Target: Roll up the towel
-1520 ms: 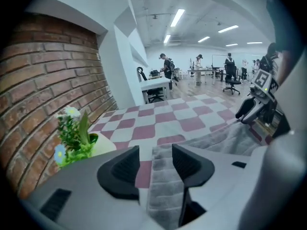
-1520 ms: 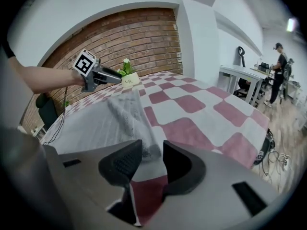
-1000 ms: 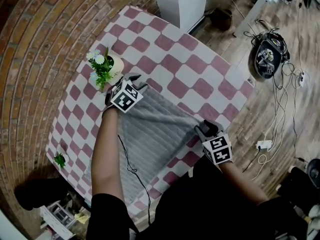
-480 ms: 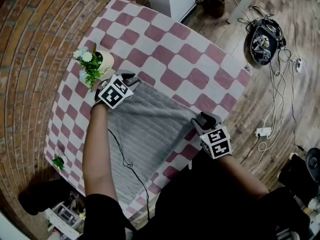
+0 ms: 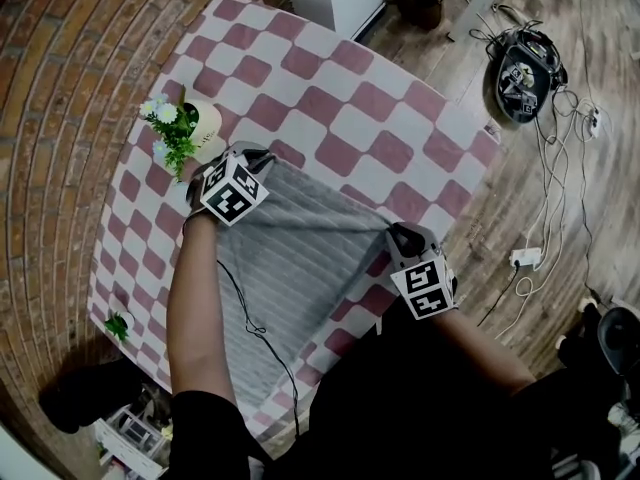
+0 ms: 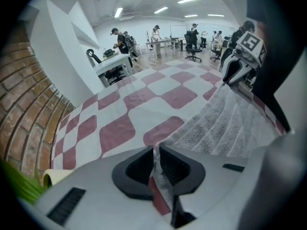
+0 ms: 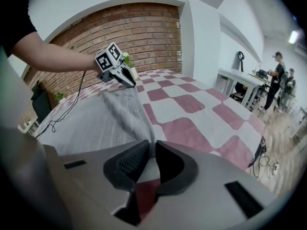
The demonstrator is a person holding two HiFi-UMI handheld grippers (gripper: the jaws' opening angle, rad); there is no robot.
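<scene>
On the checked tablecloth [image 5: 340, 98], the grey towel [image 5: 300, 258] is spread flat and single-layered, its length running from the middle of the table back toward the person. No turn of a roll is seen anywhere on it, so the rolling is judged not yet begun; only the grasp has been made, and the whole roll is left to do.

The 2 far corners are taken. The left gripper [image 6: 157, 159] has just been closing, and its jaws are pinched on the far left corner, a fold of grey pile standing up between the pads. The right gripper [image 7: 149, 158] has likewise just been closing and is clamped on the far right corner. The far edge is stretched between the 2 grippers and is slightly raised off the cloth at both ends.

Beyond that edge, a wide bare stretch of checked cloth is left free. The right corner is held close to the table's right edge, past which wooden floor and loose cables [image 5: 545, 218] are seen. The left corner is held just beside a flower pot [image 5: 195, 128], with the brick wall [image 5: 60, 118] near behind it. A black cable [image 5: 255, 318] is laid along the towel's left part and could be caught in the roll.
</scene>
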